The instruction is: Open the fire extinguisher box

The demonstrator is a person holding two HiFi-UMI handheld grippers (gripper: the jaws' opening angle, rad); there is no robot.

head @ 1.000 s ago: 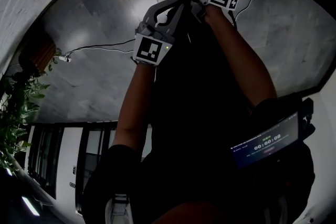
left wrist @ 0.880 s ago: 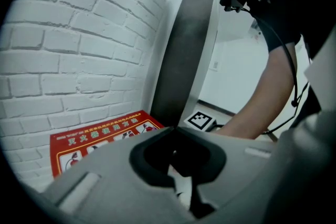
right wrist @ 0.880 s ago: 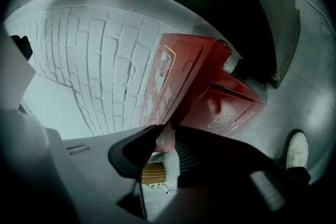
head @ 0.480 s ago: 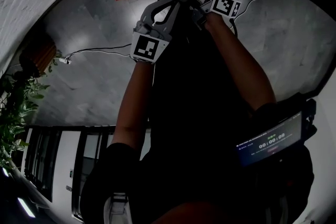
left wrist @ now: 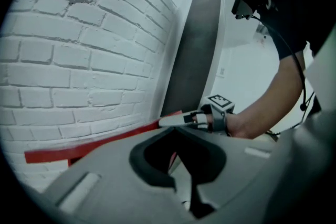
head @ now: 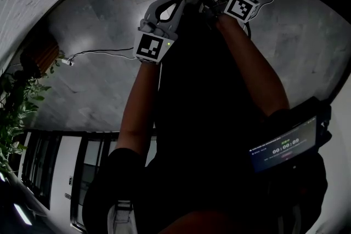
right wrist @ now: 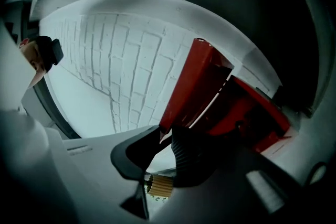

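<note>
In the left gripper view, a white painted brick wall point(left wrist: 79, 50) fills 9 to 12 o'clock. In the head view, a dim grey marbled stone floor point(head: 93, 79) spreads out, with a green leafy plant point(head: 15, 115) at 9 o'clock and dark-framed glass doors point(head: 60, 167) at 7 o'clock.

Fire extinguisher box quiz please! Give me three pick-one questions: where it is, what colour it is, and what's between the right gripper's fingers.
1. The fire extinguisher box sits against: A a white brick wall; B a wooden shelf; C a window.
2. Its colour: A green; B red; C yellow.
3. Between the fingers of the right gripper: A nothing; B a cable; C the box door's edge.
Answers: 1 A, bricks show right behind it; 2 B, it is bright red in the right gripper view; 3 C, the fingers are closing around that red edge.
</note>
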